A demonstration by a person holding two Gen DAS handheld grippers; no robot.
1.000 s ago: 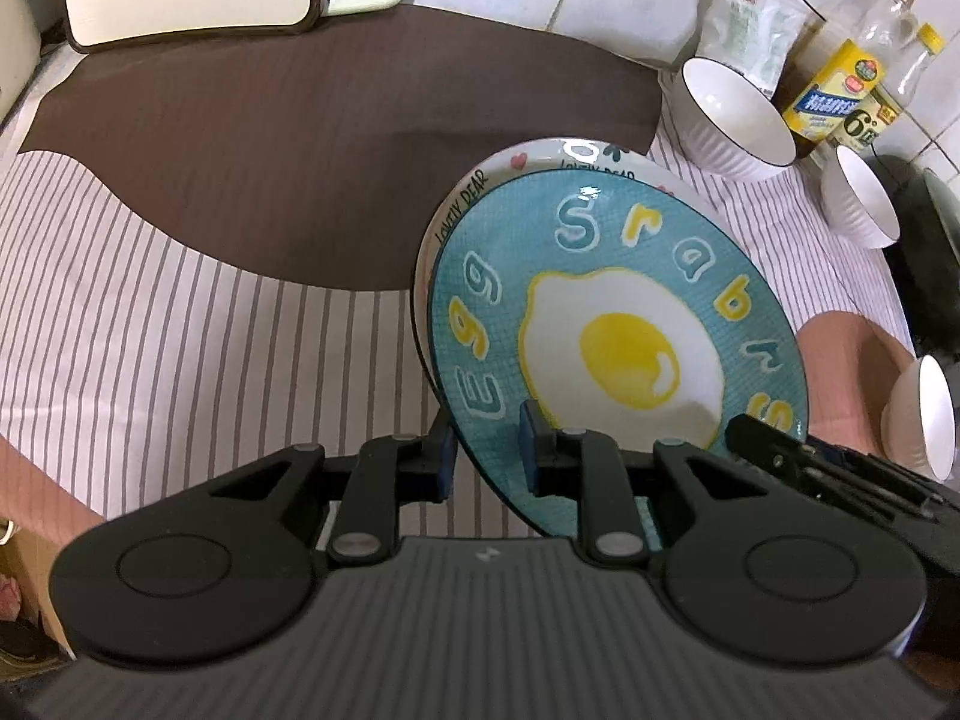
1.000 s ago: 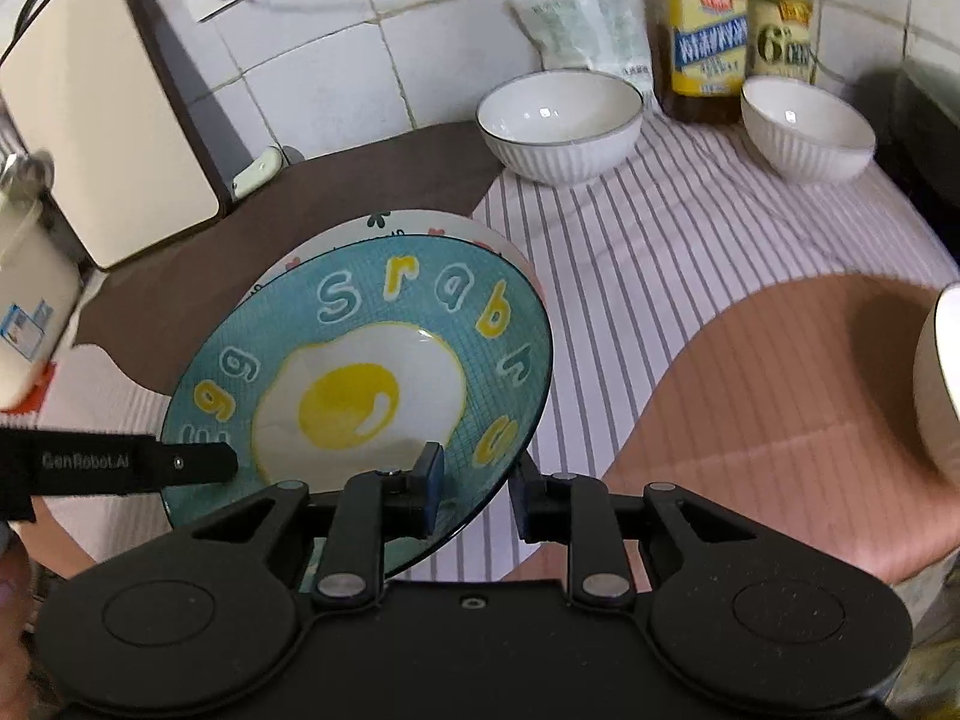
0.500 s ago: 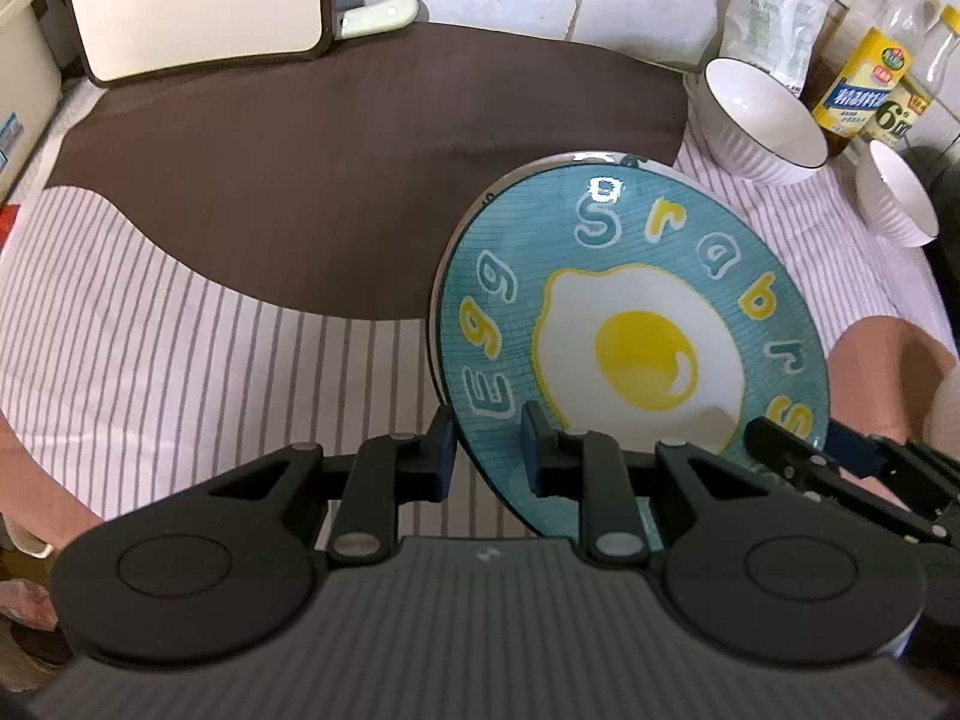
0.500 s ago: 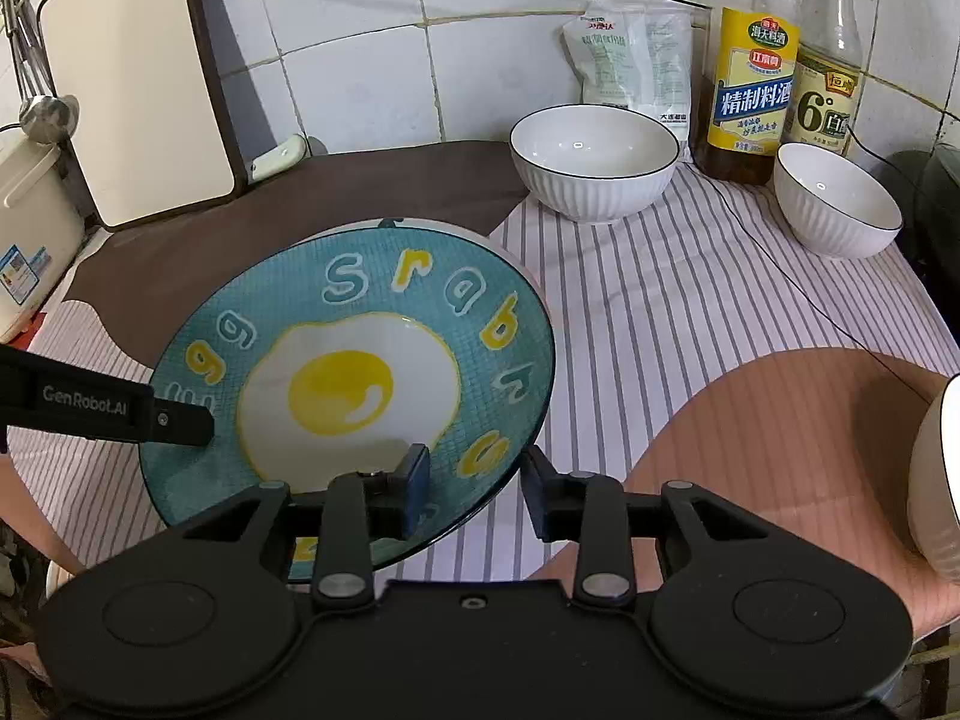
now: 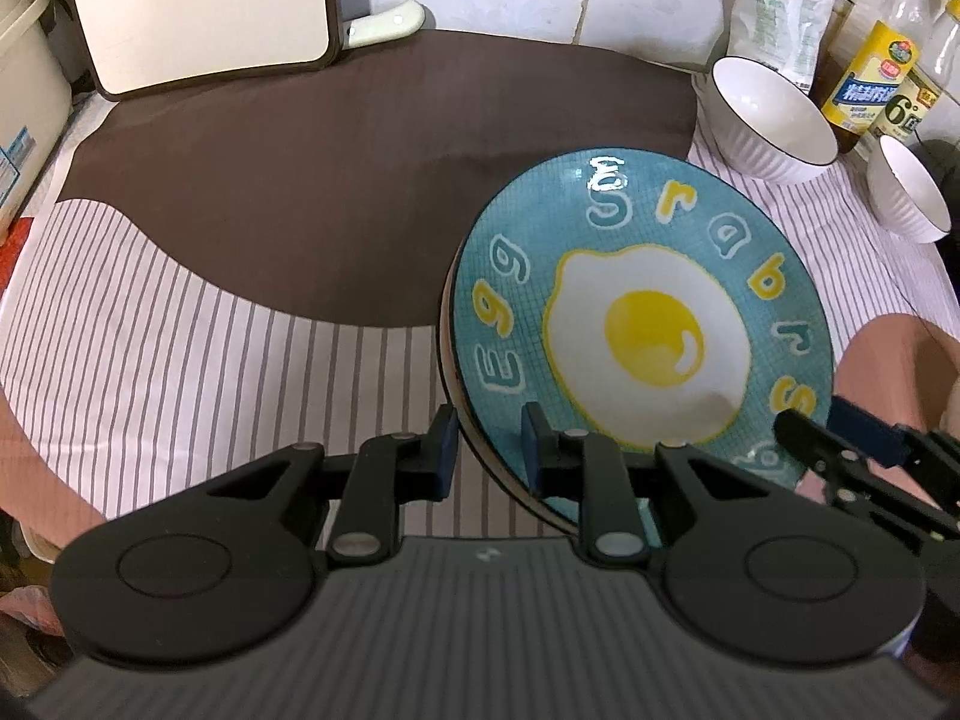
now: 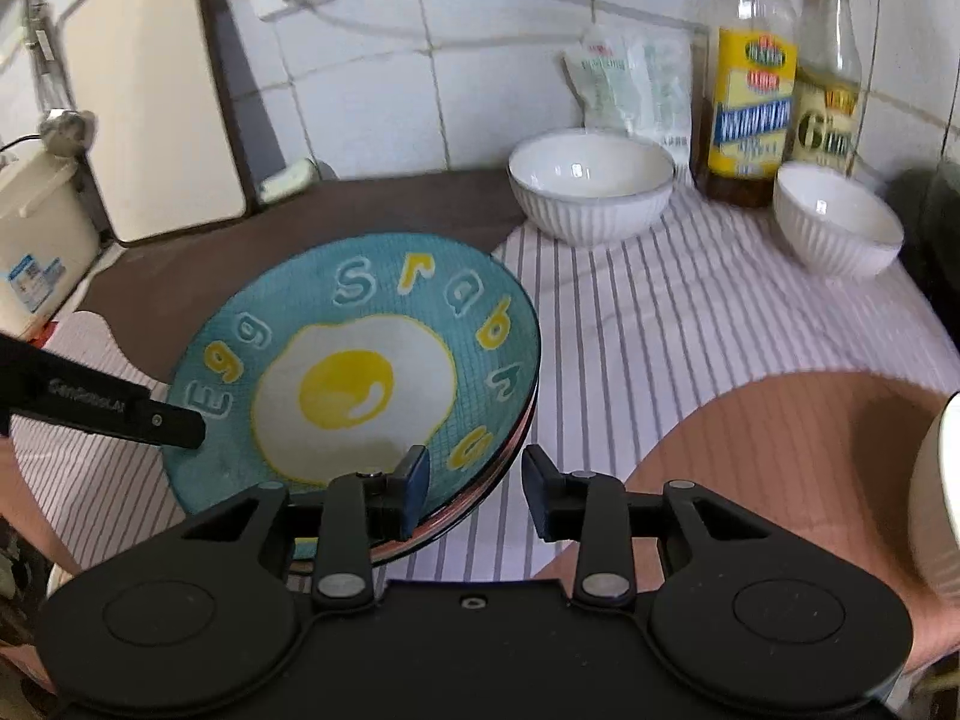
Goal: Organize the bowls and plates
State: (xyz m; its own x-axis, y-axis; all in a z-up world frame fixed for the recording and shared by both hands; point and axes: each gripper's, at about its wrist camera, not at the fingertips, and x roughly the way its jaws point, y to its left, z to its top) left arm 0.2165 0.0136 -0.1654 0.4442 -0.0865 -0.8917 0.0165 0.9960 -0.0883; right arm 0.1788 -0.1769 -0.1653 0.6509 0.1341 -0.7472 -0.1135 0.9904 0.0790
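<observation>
A teal plate with a fried-egg picture [image 5: 642, 324] lies on top of another plate, whose rim shows under its edge, on the striped cloth. My left gripper [image 5: 487, 450] has its pads on either side of the plates' near left rim, one under and one over. My right gripper [image 6: 474, 480] straddles the plates' [image 6: 360, 372] near right rim with a wider gap between its pads. Whether either one still grips the rim is not clear. A large white bowl [image 6: 591, 183] and a smaller white bowl [image 6: 837, 222] stand at the back right.
Two oil bottles [image 6: 747, 102] and a white packet [image 6: 630, 84] stand against the tiled wall. A white board [image 5: 198, 6] leans at the back left beside a white appliance [image 6: 36, 240]. Another white bowl [image 6: 936, 492] sits at the right edge. A brown cloth patch [image 5: 336, 162] lies behind the plates.
The teal plate has come down onto the plate beneath it, now hiding it but for the rim. Both grippers' pads have spread wider around the rim.
</observation>
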